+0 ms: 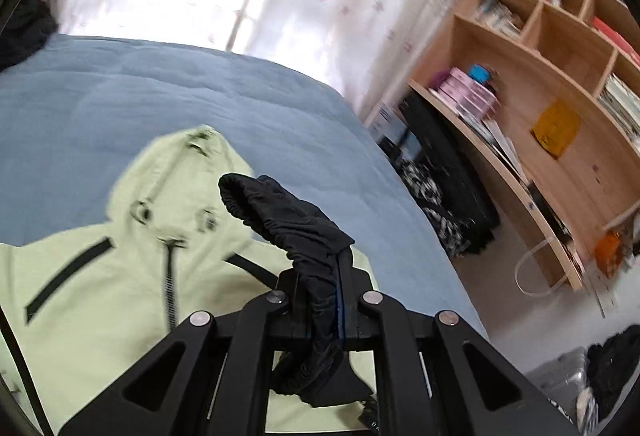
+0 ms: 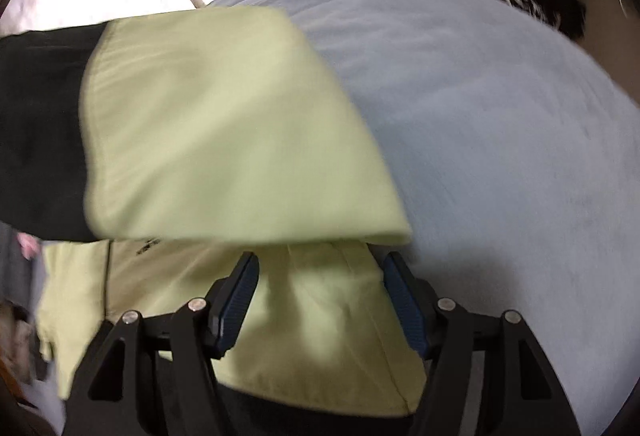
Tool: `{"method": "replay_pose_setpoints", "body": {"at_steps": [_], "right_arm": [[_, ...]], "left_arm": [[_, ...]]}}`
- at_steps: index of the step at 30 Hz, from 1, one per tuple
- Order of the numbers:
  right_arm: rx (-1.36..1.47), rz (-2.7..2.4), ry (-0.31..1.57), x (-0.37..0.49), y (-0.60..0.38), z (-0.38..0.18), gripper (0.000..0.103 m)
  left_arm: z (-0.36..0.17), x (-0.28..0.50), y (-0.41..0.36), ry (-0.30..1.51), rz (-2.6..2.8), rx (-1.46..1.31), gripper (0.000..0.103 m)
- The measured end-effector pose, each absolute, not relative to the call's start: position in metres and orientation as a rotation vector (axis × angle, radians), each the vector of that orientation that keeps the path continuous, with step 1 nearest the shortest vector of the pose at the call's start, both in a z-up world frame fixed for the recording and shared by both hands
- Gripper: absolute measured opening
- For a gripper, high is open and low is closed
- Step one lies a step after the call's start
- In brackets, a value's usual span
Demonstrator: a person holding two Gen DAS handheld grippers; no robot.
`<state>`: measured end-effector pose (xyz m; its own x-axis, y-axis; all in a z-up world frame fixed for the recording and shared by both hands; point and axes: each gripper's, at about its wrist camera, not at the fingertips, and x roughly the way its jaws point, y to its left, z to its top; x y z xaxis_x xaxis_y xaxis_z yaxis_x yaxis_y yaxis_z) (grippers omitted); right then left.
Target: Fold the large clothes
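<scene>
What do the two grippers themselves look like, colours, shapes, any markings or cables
Both are matte black, with angular linkage arms that have triangular cut-outs and round silver pivot pins. The right gripper has dark blue ribbed pads on its fingers; the left gripper shows a thin blue pad edge. No cables show; white lettering at the left's base is unreadable.

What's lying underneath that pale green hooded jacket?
The green jacket lies spread on a blue quilt covering the bed; the quilt shows all around it. The left gripper pinches a black cuff above it. Anything directly beneath the jacket is covered.
</scene>
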<state>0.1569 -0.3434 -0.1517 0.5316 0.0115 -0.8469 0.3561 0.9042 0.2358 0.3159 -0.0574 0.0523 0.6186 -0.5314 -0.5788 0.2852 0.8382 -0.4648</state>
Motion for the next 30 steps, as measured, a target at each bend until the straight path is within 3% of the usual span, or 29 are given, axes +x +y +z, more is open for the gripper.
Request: {"method": "replay_pose_setpoints", "body": {"at_steps": [2, 4, 8, 17, 19, 21, 22, 25, 30], "right_arm": [[0.367, -0.230, 1.009, 0.165, -0.341, -0.154, 0.044], [0.364, -0.234, 1.005, 0.168, -0.346, -0.157, 0.020], [0.398, -0.226, 0.982, 0.170, -0.353, -0.158, 0.014], [0.455, -0.229, 1.042, 0.149, -0.362, -0.148, 0.014], [0.500, -0.171, 1.019, 0.140, -0.364, -0.135, 0.014], [0.525, -0.131, 0.984, 0.133, -0.361, -0.122, 0.018], [0.539, -0.113, 0.963, 0.133, -0.360, -0.114, 0.024], [0.593, -0.087, 0.911, 0.140, -0.362, -0.101, 0.038], [0.633, -0.085, 0.896, 0.176, -0.369, -0.102, 0.039]], "left_arm": [[0.050, 0.319, -0.038, 0.768, -0.441, -0.358, 0.005], [0.041, 0.323, -0.022, 0.779, -0.400, -0.362, 0.005], [-0.003, 0.334, 0.004, 0.855, -0.310, -0.342, 0.005], [-0.161, 0.344, 0.045, 1.148, -0.158, -0.350, 0.006], [-0.171, 0.342, 0.055, 1.151, -0.168, -0.411, 0.007], [-0.179, 0.343, 0.063, 1.159, -0.184, -0.470, 0.017], [-0.181, 0.343, 0.064, 1.164, -0.191, -0.484, 0.025], [-0.189, 0.346, 0.063, 1.163, -0.215, -0.501, 0.030], [-0.188, 0.354, 0.056, 1.160, -0.214, -0.506, 0.037]]}}
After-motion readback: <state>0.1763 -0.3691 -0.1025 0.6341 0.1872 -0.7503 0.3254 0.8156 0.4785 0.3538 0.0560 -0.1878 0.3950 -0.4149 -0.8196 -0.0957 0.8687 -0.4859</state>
